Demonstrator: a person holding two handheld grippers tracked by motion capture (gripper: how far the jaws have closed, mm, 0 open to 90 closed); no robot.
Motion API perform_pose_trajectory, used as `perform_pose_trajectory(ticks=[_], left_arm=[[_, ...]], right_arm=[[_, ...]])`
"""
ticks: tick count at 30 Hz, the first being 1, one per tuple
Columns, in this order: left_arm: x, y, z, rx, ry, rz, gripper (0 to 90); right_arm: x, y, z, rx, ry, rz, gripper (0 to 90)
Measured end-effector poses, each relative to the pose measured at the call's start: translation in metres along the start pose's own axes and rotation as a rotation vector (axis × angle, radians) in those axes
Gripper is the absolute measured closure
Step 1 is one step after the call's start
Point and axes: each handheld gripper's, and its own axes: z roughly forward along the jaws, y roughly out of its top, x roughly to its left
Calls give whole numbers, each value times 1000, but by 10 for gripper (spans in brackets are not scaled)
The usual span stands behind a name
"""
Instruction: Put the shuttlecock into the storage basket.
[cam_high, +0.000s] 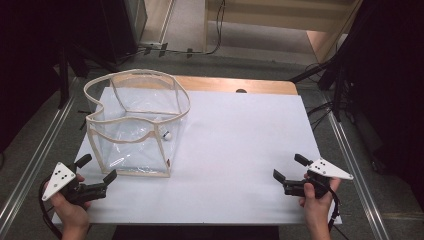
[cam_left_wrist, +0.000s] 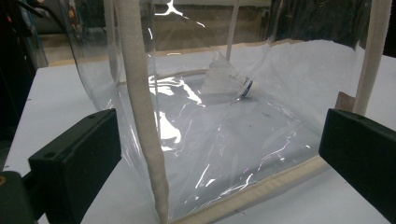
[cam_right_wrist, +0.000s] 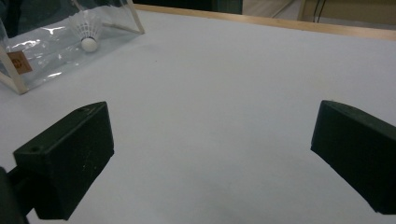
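Both tongs — left (cam_high: 98, 168), right (cam_high: 288, 166) — rest low, jaws apart, near the clear bag (cam_high: 135, 125).

A white worktop (cam_high: 240, 150) with a bare wooden strip (cam_high: 235, 85) along its far edge stands on a grey floor (cam_high: 280, 65). Metal rails (cam_high: 30, 165) run along the left and right sides. Black cables (cam_high: 200, 50) trail over the floor beyond the far edge, near light wooden furniture (cam_high: 280, 15) at the far right. Dark stands (cam_high: 62, 75) and black drapes (cam_high: 395, 90) close in both sides. Even light falls from above, with the edges of the room in shadow.
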Motion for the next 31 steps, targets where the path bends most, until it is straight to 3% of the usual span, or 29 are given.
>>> perform_pose_trajectory(ticks=[6,14,20,31], left_arm=[[0,0,0,-2,2,-2,0],[0,0,0,2,-2,4,0],[-1,0,1,5,-4,7,0],[-1,1,1,6,-7,10,0]], right_arm=[[-7,-10,-9,23,-28,-3,0],[-18,-16,-20,-7,-42,13,0],[-25,-20,-28,-9,-94,4,0],[-40,-28,-34,-32,-102,38,0]])
